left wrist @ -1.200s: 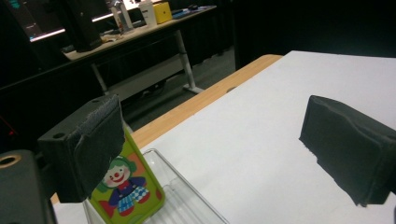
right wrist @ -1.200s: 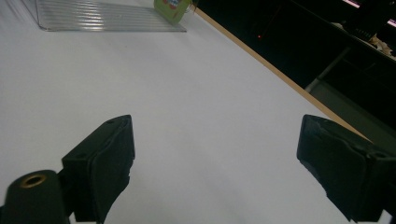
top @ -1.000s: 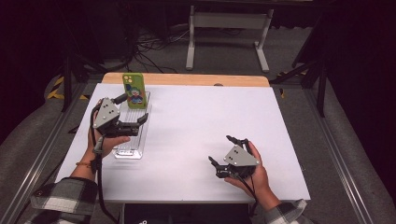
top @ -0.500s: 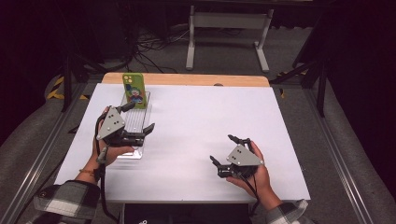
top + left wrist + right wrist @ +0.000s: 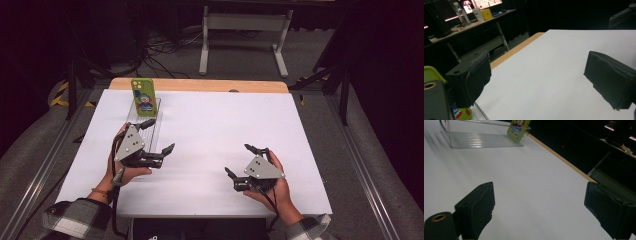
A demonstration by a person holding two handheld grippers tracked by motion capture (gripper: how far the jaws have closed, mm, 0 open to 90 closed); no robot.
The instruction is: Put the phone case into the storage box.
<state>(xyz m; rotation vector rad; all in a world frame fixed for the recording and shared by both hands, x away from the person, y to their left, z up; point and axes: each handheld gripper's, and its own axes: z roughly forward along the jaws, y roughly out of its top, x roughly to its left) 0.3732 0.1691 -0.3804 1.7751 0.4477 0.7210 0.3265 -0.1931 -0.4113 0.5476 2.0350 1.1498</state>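
surface: white top (image 5: 210,130), wood strip (image 5: 200,85) along my far edge
on it: clear tray (image 5: 150,127), far left, holding a green phone (image 5: 141,95) upright

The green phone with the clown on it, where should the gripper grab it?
Probably by its top half, coming down from above. The green phone stands upright at the far end of the clear tray, its lower part sitting inside the tray walls, so only the top is free. The left gripper, open and nearest, could close on its two long side edges.
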